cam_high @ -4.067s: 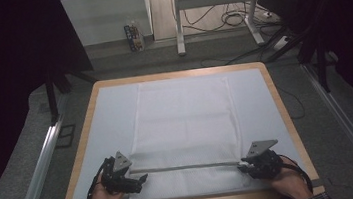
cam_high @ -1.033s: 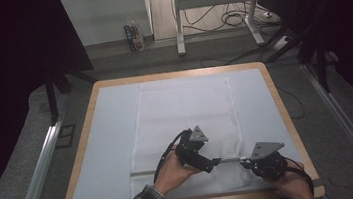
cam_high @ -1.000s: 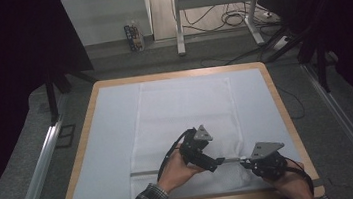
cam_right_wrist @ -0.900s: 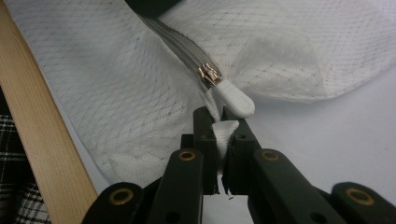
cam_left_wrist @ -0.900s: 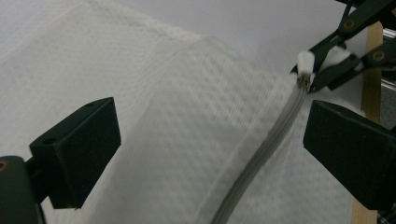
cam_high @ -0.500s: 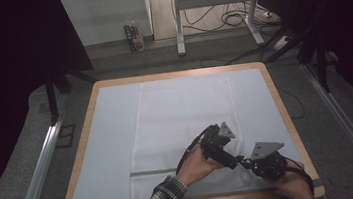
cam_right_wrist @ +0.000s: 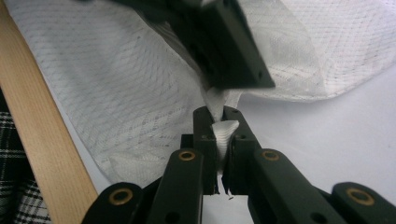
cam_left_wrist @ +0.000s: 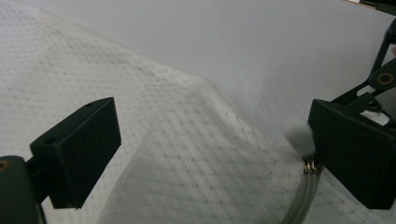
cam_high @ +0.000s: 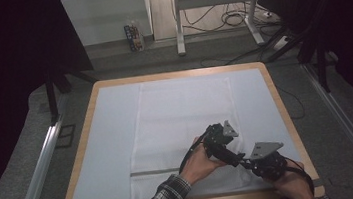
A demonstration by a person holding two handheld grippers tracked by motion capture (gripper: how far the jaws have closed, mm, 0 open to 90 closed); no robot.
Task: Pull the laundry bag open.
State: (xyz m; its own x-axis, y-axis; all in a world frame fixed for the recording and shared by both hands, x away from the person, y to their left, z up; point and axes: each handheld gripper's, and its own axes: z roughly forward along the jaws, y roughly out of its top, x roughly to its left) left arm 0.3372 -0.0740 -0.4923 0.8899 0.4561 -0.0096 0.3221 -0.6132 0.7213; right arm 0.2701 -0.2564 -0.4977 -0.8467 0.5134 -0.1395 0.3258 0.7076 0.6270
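A: High view has both hands low at the near right of the bench (cam_high: 86,140), working a white towel (cam_high: 186,113) that lies flat on a pale blue mat (cam_high: 111,137).

B: And the right hand-held gripper (cam_right_wrist: 219,122)?

A: Jaws together, clamped on a pinch of the towel's near right corner; its own view has the cloth bunched between the pads. The left hand-held gripper (cam_left_wrist: 205,154) sits just beside it with jaws wide apart, cloth under them but nothing pinched.

B: So which step is this?

A: My read: folding, with one corner secured and the left hand coming in for a grip of its own. The towel's near edge is lifted and rumpled by the right gripper; the rest is spread towards the far side.

B: Next move?

A: Likely the left needs to close on the hem close to the right's pinch, catching the top layer alone and not the mat.

B: Anything in the way?

A: The two grippers crowd each other, and there's little room. Beyond the bench, a metal stand (cam_high: 214,9) and cables (cam_high: 236,19) on the floor, well clear.
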